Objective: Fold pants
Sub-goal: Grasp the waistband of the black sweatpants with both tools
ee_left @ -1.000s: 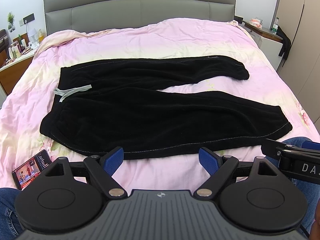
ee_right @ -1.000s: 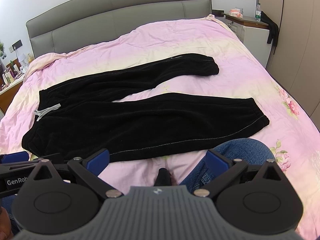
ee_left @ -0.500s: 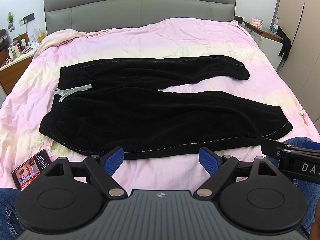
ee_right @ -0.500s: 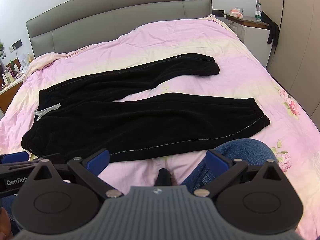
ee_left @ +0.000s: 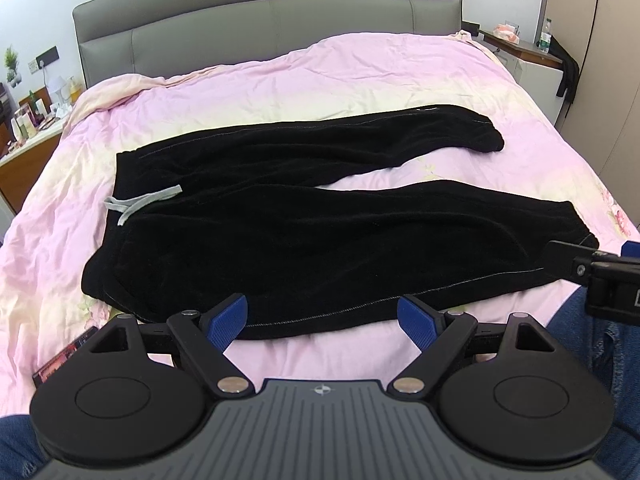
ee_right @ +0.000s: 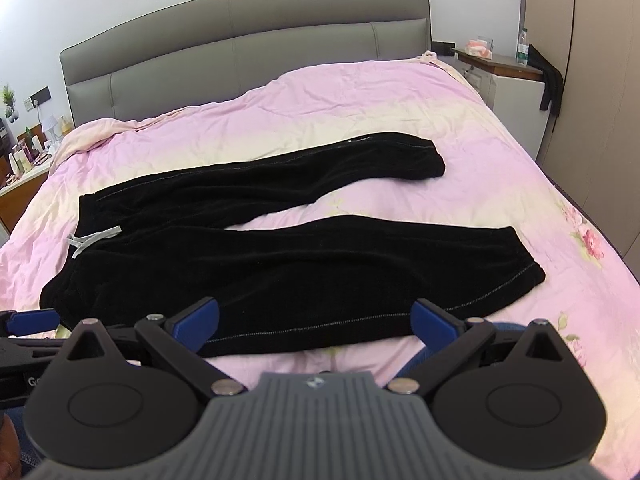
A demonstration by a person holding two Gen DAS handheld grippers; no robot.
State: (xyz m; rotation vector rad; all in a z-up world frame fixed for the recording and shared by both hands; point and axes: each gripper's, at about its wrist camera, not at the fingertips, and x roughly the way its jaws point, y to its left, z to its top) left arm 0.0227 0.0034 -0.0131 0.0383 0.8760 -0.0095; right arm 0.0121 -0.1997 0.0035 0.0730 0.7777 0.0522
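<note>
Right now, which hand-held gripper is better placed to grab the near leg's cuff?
Right. The right hand-held gripper, open, sits nearer the near cuff; the left hand-held gripper, also open, faces the pants' middle, closer to the waistband.

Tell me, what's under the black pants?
The black pants lie spread flat on the pink quilt of the bed. Whatever lies directly beneath the pants is covered, so I can't see it.

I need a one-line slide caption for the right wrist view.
Open right hand-held gripper above black pants spread flat on a pink bed.
</note>
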